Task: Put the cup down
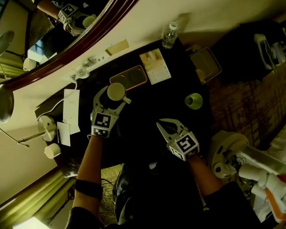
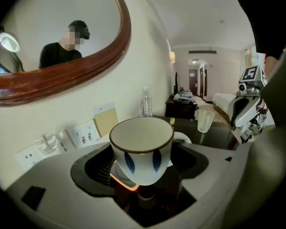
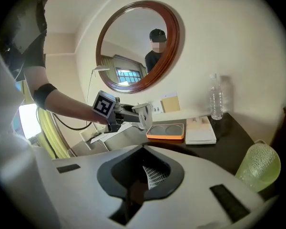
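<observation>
A white cup (image 2: 142,149) with blue marks and a brown rim sits upright between my left gripper's jaws, its handle turned away from the camera. In the head view my left gripper (image 1: 116,95) is shut on the cup (image 1: 116,90) in the air over the near-left end of an orange tray (image 1: 133,76). The tray's orange edge (image 2: 120,181) shows just under the cup. The right gripper view shows the cup (image 3: 143,114) held left of the tray (image 3: 167,130). My right gripper (image 1: 159,124) is shut and empty, over the dark table to the right.
On the dark table (image 1: 148,104) lie a booklet (image 1: 155,66), a green glass (image 1: 194,100), a water bottle (image 1: 169,35) at the wall and a second tray (image 1: 206,65). Papers (image 1: 71,109) and a lamp base (image 1: 46,125) are at the left. A round mirror (image 3: 138,46) hangs above.
</observation>
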